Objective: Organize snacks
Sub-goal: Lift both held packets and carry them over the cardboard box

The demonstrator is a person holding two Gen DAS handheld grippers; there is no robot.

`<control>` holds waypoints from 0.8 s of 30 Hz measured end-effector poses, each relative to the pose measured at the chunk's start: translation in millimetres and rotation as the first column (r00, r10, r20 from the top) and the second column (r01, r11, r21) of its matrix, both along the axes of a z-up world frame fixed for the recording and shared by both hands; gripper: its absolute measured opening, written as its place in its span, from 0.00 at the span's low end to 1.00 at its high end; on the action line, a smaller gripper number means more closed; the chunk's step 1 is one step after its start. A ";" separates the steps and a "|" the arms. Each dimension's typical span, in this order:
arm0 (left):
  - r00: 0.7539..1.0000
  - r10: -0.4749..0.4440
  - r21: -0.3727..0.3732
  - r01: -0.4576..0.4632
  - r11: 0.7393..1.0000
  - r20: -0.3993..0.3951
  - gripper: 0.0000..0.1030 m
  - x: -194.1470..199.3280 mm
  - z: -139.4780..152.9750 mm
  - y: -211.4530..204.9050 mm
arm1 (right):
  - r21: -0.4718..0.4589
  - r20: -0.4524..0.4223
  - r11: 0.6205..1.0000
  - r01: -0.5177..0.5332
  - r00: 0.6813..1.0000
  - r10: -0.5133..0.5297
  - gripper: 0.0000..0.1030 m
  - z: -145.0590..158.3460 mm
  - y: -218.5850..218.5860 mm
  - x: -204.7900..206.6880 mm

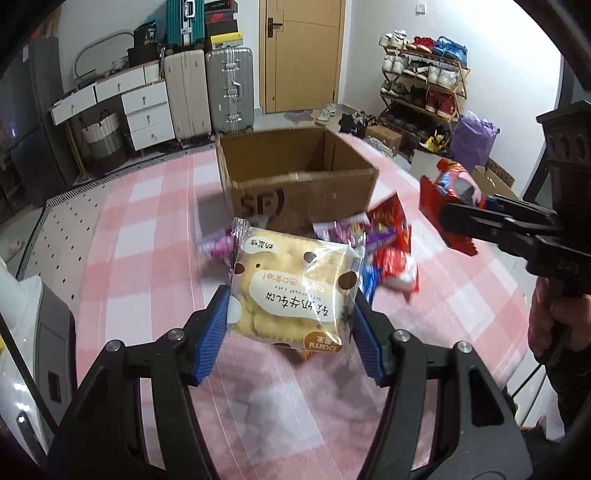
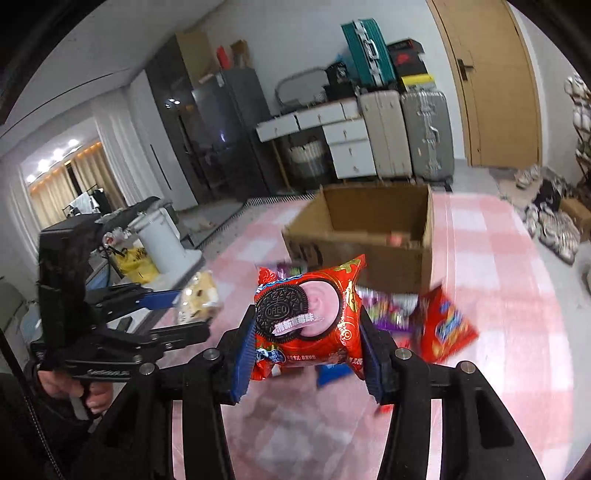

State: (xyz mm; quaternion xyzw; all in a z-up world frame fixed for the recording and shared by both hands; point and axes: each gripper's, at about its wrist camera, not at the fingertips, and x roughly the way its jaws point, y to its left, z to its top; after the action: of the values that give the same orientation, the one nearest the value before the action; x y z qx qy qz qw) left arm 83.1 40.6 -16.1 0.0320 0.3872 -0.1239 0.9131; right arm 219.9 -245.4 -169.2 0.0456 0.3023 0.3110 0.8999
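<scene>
Cardboard box (image 1: 295, 184) open-topped, beyond both tools' held packets, pink cloth (image 1: 147, 221) around.

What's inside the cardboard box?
Box: the right wrist view shows something small and pinkish on the floor, too blurred to identify. The near wall hides the rest; the left wrist view shows only inner walls.

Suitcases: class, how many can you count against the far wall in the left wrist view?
3. A beige suitcase and a silver suitcase stand side by side left of the door; a teal suitcase sits above them. Others may be hidden behind.
</scene>
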 end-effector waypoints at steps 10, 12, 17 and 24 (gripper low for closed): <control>1.000 -0.001 -0.041 0.002 0.999 0.020 0.58 70.1 49.3 -1.6 | -0.032 0.098 0.998 -0.063 0.993 0.065 0.48 67.1 -0.4 43.9; 1.000 0.001 -0.039 -0.001 0.999 0.021 0.58 87.6 57.9 -4.3 | -0.033 0.109 0.997 -0.068 0.991 0.071 0.48 78.1 0.7 55.6; 1.000 0.000 -0.031 0.001 1.000 0.024 0.58 127.2 76.7 -9.4 | -0.035 0.118 0.996 -0.079 0.990 0.082 0.48 97.9 5.2 89.4; 1.000 0.023 -0.039 -0.022 0.999 0.022 0.58 182.2 87.4 -14.0 | -0.043 0.105 0.996 -0.076 0.991 0.080 0.48 100.2 14.2 139.4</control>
State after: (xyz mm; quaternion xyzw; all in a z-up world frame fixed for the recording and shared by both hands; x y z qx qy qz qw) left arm 265.3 26.6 71.4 0.0114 0.3750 -0.1206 0.9191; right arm 359.3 -231.3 -69.0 -0.0004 0.2616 0.3421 0.9025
